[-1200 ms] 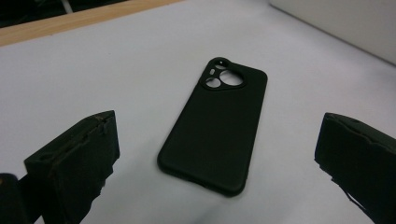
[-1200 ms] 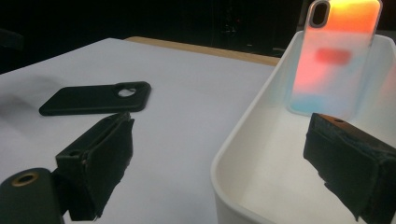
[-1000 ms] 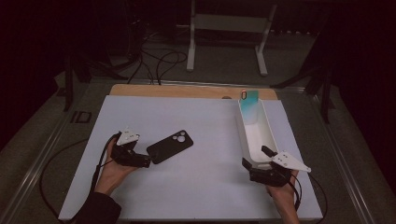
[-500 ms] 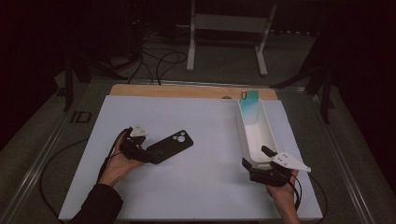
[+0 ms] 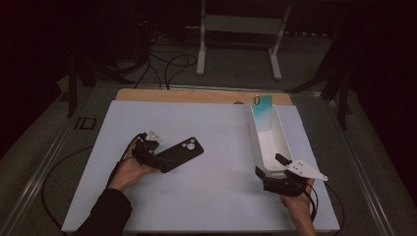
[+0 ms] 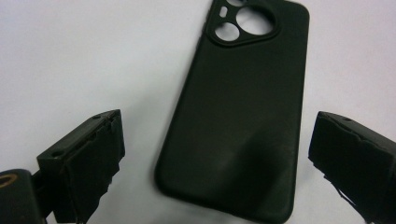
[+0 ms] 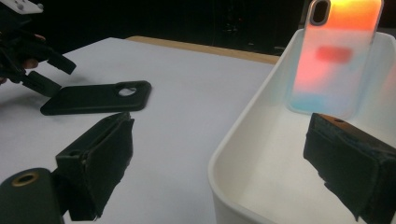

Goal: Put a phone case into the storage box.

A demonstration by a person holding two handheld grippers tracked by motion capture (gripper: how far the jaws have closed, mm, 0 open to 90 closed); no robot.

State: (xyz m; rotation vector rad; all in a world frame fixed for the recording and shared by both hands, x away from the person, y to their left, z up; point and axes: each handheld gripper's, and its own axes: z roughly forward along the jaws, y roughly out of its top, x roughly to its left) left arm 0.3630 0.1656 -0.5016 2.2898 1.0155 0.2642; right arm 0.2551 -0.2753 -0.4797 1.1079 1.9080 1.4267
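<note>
Left gripper (image 5: 156, 158), lower left of the high view: forearm comes in from the bottom edge, dark sleeve, hand angled toward the frame's middle. Jaws released, spread wide, one on each side of the near end of the black phone case (image 5: 181, 153). No contact visible in the left gripper view; the black phone case (image 6: 238, 112) lies flat on the white desk (image 5: 216, 196), camera cutouts at the far end.

Right gripper (image 5: 280, 178), lower right of the high view: hand enters from the bottom edge, gripper pointing up-frame at the near end of the white tray (image 5: 259, 152). Jaws released, wide apart, straddling the tray's near corner. A gradient-coloured phone case (image 7: 334, 56) leans upright against the tray's far wall.
</note>
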